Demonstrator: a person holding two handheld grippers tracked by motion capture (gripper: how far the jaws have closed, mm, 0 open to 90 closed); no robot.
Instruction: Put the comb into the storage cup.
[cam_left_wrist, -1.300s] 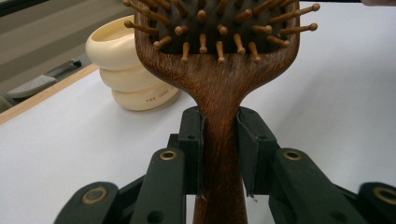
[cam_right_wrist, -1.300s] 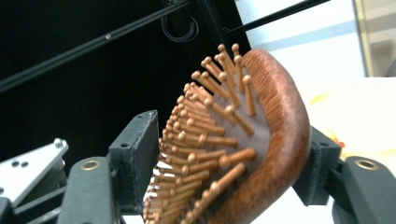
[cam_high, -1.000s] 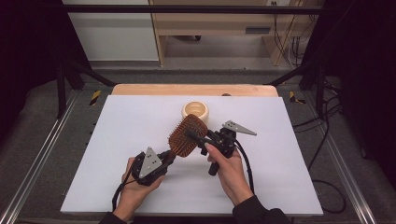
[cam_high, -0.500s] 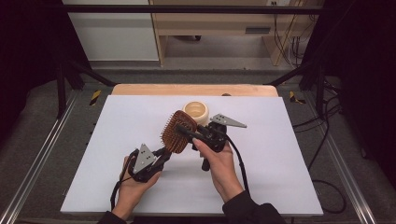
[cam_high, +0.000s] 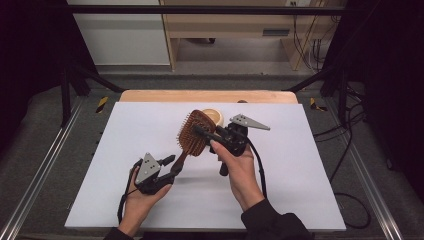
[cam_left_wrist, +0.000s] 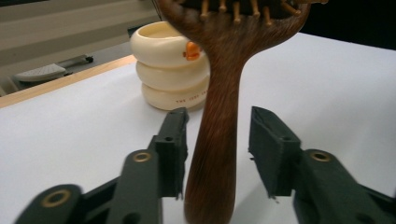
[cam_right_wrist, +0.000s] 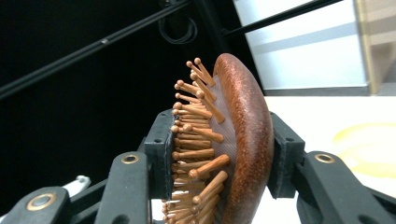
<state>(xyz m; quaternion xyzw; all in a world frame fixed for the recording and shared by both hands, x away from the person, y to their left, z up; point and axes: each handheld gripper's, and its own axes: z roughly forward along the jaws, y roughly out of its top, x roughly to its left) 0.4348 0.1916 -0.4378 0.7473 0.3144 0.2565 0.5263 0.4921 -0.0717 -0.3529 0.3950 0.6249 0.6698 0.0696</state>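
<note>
The right gripper (cam_high: 207, 134) clamps the hairbrush (cam_high: 194, 134) head aloft, while the left gripper (cam_high: 172, 165), wide, straddles its handle (cam_left_wrist: 215, 140), ungrasped.

Reddish-brown wooden hairbrush (cam_high: 192, 135) (orange-tan pins), cream ringed cup (cam_left_wrist: 168, 65) with orange spot, white table (cam_high: 300, 150).

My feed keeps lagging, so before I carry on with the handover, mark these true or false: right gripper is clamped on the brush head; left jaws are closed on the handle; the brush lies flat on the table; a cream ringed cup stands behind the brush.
1. The right gripper is clamped on the hairbrush head. True.
2. The left gripper is closed on the handle. False: its jaws stand open either side of the handle.
3. The brush lies flat on the table. False: it is held up off it.
4. A cream ringed cup stands behind the brush. True.
</note>
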